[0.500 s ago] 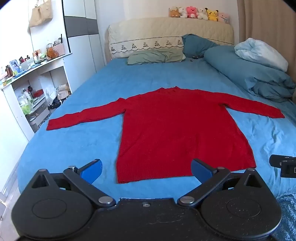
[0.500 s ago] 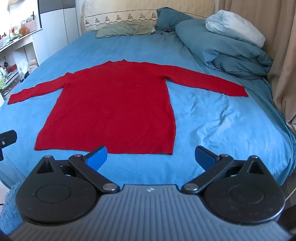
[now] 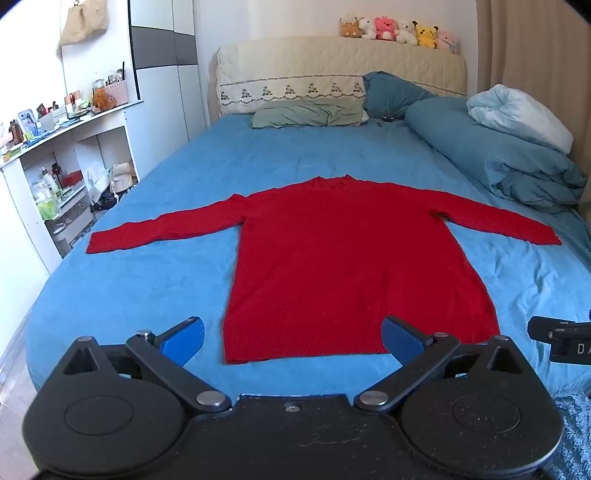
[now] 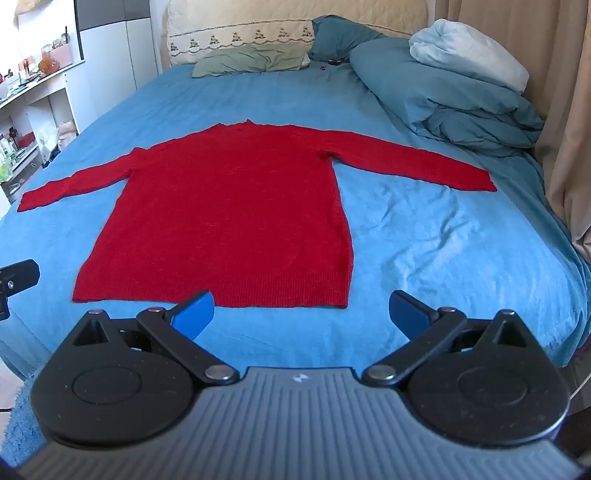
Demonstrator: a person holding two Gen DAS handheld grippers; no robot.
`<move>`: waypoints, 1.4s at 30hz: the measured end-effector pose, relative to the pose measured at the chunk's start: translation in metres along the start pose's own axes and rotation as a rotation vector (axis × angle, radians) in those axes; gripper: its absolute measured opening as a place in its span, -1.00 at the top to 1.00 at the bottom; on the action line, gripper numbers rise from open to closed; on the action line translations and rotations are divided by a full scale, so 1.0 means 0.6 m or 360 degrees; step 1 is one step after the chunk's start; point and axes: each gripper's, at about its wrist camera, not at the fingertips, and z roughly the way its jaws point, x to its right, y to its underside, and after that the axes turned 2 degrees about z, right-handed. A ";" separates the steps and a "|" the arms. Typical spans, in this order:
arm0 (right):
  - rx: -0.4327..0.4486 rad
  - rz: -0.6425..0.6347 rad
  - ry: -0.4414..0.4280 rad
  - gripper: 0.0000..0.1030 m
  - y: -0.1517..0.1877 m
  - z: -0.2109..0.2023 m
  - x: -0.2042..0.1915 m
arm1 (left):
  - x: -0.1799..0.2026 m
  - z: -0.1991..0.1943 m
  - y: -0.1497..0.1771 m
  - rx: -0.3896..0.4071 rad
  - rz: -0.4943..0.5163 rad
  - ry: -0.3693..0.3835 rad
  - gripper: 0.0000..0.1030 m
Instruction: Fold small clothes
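The red sweater [image 3: 343,258] looks like soft, fuzzy knit with a ribbed hem. The blue bed sheet [image 3: 155,288] looks like smooth matt cloth.

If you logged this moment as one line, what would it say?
stage: before first fold | red sweater: flat on bed, sleeves spread | left gripper: jaws open, empty | right gripper: jaws open, empty

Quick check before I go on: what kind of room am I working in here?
A bedroom, most likely in a home. The red sweater lies flat on a bed with a blue sheet, pillows at the headboard and plush toys along its top.
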 end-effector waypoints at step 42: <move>0.0020 -0.0033 -0.0013 -1.00 -0.005 -0.007 -0.014 | -0.007 -0.012 0.000 0.0039 -0.0016 0.0018 -1.00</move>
